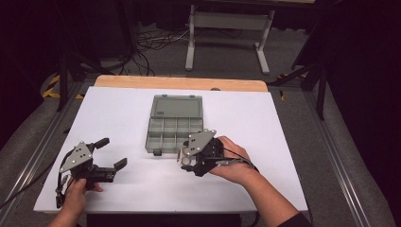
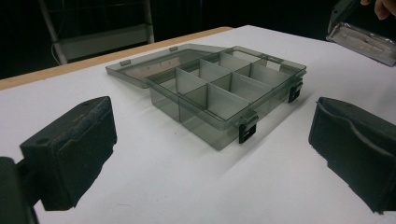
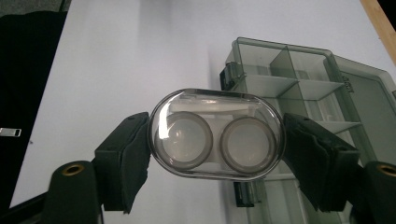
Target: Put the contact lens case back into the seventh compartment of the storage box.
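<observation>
A grey translucent compartment box [image 1: 174, 128] lies in the middle of the white table with its lid [image 1: 178, 106] folded back flat. Its divided cells [image 2: 219, 88] look empty. My right gripper [image 1: 186, 159] hovers at the box's near right corner, shut on a clear oval case [image 3: 215, 134] with two round wells. The case is held by its two ends, above the table and the box's edge [image 3: 261, 70]. My left gripper [image 1: 111, 152] rests near the table's front left, open, jaws pointing toward the box. Nothing is between its pads [image 2: 70, 149].
The white table top [image 1: 118, 109] ends in a wooden strip [image 1: 179, 82] at the far side. Beyond it a metal desk frame [image 1: 227, 28] and cables lie on the floor. Metal rails run along both table sides.
</observation>
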Motion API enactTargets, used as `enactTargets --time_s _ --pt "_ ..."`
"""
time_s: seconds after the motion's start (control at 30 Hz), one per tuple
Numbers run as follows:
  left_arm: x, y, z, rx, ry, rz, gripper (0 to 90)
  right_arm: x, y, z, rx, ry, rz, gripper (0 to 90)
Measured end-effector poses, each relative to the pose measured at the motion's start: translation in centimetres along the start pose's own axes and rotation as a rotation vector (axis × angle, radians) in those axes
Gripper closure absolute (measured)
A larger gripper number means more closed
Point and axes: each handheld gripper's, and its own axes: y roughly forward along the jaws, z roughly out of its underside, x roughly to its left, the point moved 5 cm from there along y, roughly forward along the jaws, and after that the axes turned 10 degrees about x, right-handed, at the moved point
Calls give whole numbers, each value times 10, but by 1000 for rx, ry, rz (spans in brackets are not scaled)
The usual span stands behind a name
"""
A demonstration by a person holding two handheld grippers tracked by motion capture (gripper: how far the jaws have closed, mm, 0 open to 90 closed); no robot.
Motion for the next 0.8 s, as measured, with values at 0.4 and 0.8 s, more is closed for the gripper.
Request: enactTargets --time_s 0.4,0.8 --pt "0 0 0 -1 3 2 17 -17 -2 -9 18 -11 27 265" --pt "0 -1 0 -1 5 2 17 -36 1 -9 33 0 48 265"
